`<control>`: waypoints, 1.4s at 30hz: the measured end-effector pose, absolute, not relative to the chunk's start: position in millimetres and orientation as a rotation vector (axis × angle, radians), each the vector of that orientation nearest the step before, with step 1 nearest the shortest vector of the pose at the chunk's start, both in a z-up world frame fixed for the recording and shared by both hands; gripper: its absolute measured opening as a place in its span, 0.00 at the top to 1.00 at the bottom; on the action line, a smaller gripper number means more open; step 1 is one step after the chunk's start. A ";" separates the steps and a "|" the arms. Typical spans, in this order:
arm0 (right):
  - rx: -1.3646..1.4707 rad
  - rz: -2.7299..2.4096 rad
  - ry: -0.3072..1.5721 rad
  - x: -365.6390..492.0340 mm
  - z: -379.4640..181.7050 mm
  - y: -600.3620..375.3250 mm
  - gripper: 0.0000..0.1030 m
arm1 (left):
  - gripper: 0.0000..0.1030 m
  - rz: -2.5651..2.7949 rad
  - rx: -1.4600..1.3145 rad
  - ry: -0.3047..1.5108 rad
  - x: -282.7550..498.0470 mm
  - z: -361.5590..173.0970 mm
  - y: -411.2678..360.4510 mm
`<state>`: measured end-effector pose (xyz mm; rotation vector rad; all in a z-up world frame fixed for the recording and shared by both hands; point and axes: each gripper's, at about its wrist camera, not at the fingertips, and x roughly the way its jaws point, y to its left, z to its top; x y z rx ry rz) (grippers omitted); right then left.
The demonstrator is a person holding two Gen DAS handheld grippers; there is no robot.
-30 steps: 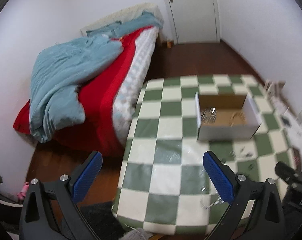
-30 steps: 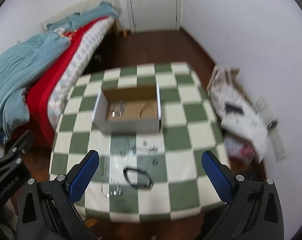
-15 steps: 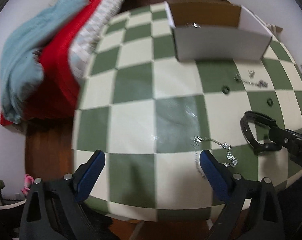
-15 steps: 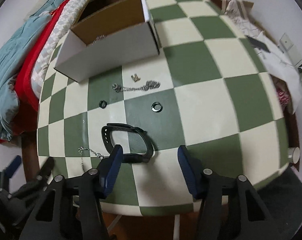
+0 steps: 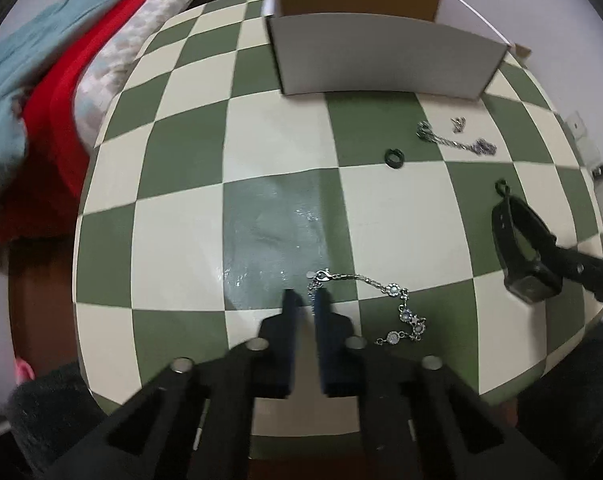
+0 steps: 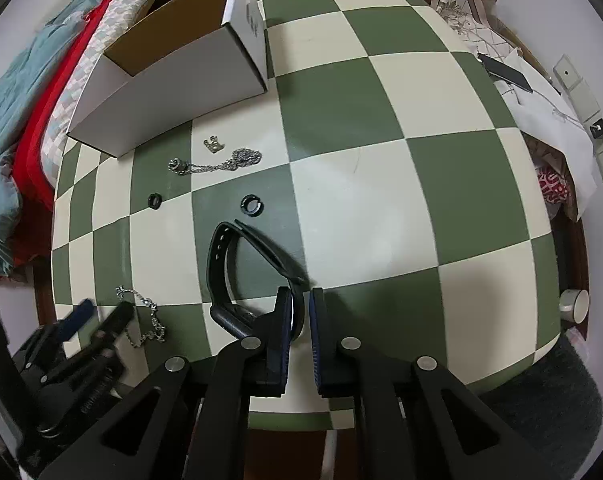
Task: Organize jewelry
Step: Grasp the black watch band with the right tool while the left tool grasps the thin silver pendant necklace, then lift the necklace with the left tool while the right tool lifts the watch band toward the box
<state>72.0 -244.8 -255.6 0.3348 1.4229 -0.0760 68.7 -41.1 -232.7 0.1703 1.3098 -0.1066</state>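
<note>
A silver bracelet [image 5: 397,308] with round stones lies on the checkered table near its front edge. My left gripper [image 5: 306,295] is shut on the bracelet's clasp end; it also shows in the right wrist view [image 6: 101,312]. A black watch band [image 6: 237,264] lies near the front; my right gripper [image 6: 301,300] is shut on its strap. The band also shows in the left wrist view [image 5: 521,248]. Two black rings [image 6: 251,204] [image 6: 155,200], a silver chain [image 6: 217,165] and a small silver piece [image 6: 214,145] lie before the open white box [image 6: 173,76].
The green and cream checkered table [image 6: 381,200] fills both views. A bed with red and blue covers [image 5: 41,80] stands to the left. Papers and a phone [image 6: 505,72] lie on the right, with a white cup [image 6: 573,305] below the table edge.
Both grippers have dropped to the table front and closed: the left onto the bracelet's clasp end, the right onto the black band's strap.
</note>
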 end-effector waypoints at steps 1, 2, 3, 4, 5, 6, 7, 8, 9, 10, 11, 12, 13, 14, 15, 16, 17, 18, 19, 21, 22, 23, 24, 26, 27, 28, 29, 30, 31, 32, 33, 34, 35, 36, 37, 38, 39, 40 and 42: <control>0.338 -0.076 1.426 72.7 -256.6 -246.3 0.84 | 0.99 -0.103 0.172 1.308 68.4 -233.2 -40.9; 0.340 -0.076 1.429 73.0 -257.8 -245.7 0.83 | 1.00 -0.098 0.173 1.305 67.8 -233.2 -39.5; 0.339 -0.076 1.432 73.0 -259.5 -244.5 0.83 | 1.00 -0.094 0.168 1.305 67.7 -233.0 -37.2; 0.339 -0.075 1.436 72.2 -261.3 -245.1 0.83 | 1.00 -0.086 0.157 1.307 68.3 -232.9 -33.5; 0.337 -0.072 1.440 72.0 -263.4 -243.6 0.83 | 1.00 -0.077 0.149 1.307 68.7 -232.0 -28.8; 0.328 -0.072 1.435 71.6 -263.9 -242.8 0.83 | 1.00 -0.071 0.138 1.306 68.5 -230.8 -24.3; 0.317 -0.072 1.434 71.4 -264.1 -241.1 0.83 | 1.00 -0.068 0.128 1.306 69.3 -229.5 -20.2; 0.310 -0.071 1.430 71.3 -264.0 -240.2 0.83 | 1.00 -0.062 0.120 1.301 69.3 -226.7 -15.5; 0.311 -0.068 1.425 71.4 -263.9 -239.2 0.84 | 1.00 -0.058 0.119 1.293 69.5 -223.5 -11.7; 0.314 -0.065 1.418 71.2 -263.3 -239.2 0.91 | 1.00 -0.057 0.111 1.284 69.4 -218.7 -7.9; 0.311 -0.067 1.410 71.0 -262.6 -238.4 0.94 | 1.00 -0.059 0.099 1.279 69.2 -215.1 -5.2; 0.309 -0.070 1.401 70.7 -261.5 -238.0 0.94 | 1.00 -0.060 0.087 1.271 69.0 -210.2 -1.7; 0.311 -0.068 1.392 70.2 -260.4 -237.7 0.94 | 1.00 -0.064 0.073 1.264 68.5 -205.5 0.3; 0.317 -0.068 1.385 69.6 -259.4 -238.0 0.95 | 1.00 -0.075 0.046 1.263 69.2 -202.3 3.9; 0.323 -0.068 1.379 69.0 -257.9 -238.8 0.95 | 1.00 -0.099 -0.016 1.267 70.2 -199.3 9.3; 0.329 -0.070 1.373 68.5 -256.1 -239.6 0.96 | 1.00 -0.130 -0.090 1.276 74.7 -199.4 15.7; 0.334 -0.069 1.370 68.7 -254.7 -240.0 0.96 | 0.95 -0.171 -0.179 1.297 78.7 -202.2 21.2; 0.336 -0.069 1.369 68.3 -253.8 -241.1 0.96 | 0.92 -0.197 -0.244 1.324 81.0 -207.2 24.2; 0.340 -0.068 1.368 68.8 -252.8 -241.3 0.96 | 0.86 -0.202 -0.269 1.344 83.5 -211.5 25.0; 0.345 -0.068 1.366 70.1 -252.2 -241.5 0.96 | 0.59 -0.205 -0.253 1.374 85.0 -220.2 18.1; 0.349 -0.068 1.365 70.6 -252.0 -241.8 0.96 | 0.59 -0.209 -0.233 1.371 84.3 -221.7 14.5; 0.352 -0.067 1.365 70.9 -251.6 -241.6 0.96 | 0.59 -0.209 -0.179 1.375 84.4 -225.0 7.5; 0.354 -0.067 1.365 71.0 -252.1 -241.2 0.96 | 0.58 -0.212 -0.108 1.378 83.6 -227.7 -1.0; 0.353 -0.066 1.365 70.5 -251.4 -240.5 0.96 | 0.58 -0.209 0.039 1.352 75.7 -226.2 -20.0; 0.352 -0.065 1.365 69.7 -251.4 -242.1 0.96 | 0.58 -0.203 0.116 1.335 72.5 -226.6 -28.9; 0.353 -0.065 1.364 69.0 -251.2 -243.5 0.96 | 0.58 -0.201 0.159 1.319 71.2 -227.2 -33.8; 0.355 -0.067 1.363 68.8 -251.1 -244.3 0.96 | 0.59 -0.202 0.164 1.312 70.0 -226.8 -36.4; 0.357 -0.068 1.362 68.8 -251.3 -244.7 0.96 | 0.65 -0.205 0.145 1.310 69.6 -226.5 -35.9; 0.358 -0.069 1.362 68.7 -252.1 -244.9 0.96 | 0.71 -0.203 0.146 1.305 69.2 -225.8 -36.2; 0.357 -0.070 1.363 68.7 -252.5 -244.8 0.96 | 0.98 -0.210 0.156 1.294 68.4 -224.5 -37.6; 0.354 -0.071 1.363 68.6 -252.9 -244.3 0.96 | 1.00 -0.214 0.164 1.297 67.7 -224.8 -38.9; 0.354 -0.071 1.363 68.6 -253.4 -243.8 0.96 | 1.00 -0.218 0.169 1.295 67.0 -225.0 -39.6; 0.354 -0.071 1.362 68.4 -253.5 -243.2 0.96 | 1.00 -0.222 0.169 1.295 66.2 -224.8 -39.2; 0.352 -0.072 1.362 68.3 -253.6 -242.9 0.96 | 1.00 -0.218 0.166 1.298 65.4 -224.5 -38.0; 0.350 -0.072 1.359 68.1 -253.1 -242.6 0.96 | 1.00 -0.210 0.157 1.301 65.3 -225.0 -36.3; 0.350 -0.073 1.356 68.1 -252.4 -242.4 0.96 | 1.00 -0.202 0.144 1.306 64.9 -224.7 -32.8; 0.349 -0.073 1.354 68.1 -251.4 -242.4 0.96 | 1.00 -0.192 0.129 1.305 64.0 -223.2 -27.8; 0.348 -0.071 1.349 68.1 -249.8 -242.4 0.96 | 1.00 -0.187 0.120 1.301 68.9 -219.1 -17.4; 0.345 -0.070 1.339 68.3 -246.4 -242.6 0.96 | 1.00 -0.176 0.098 1.288 67.5 -212.7 -10.7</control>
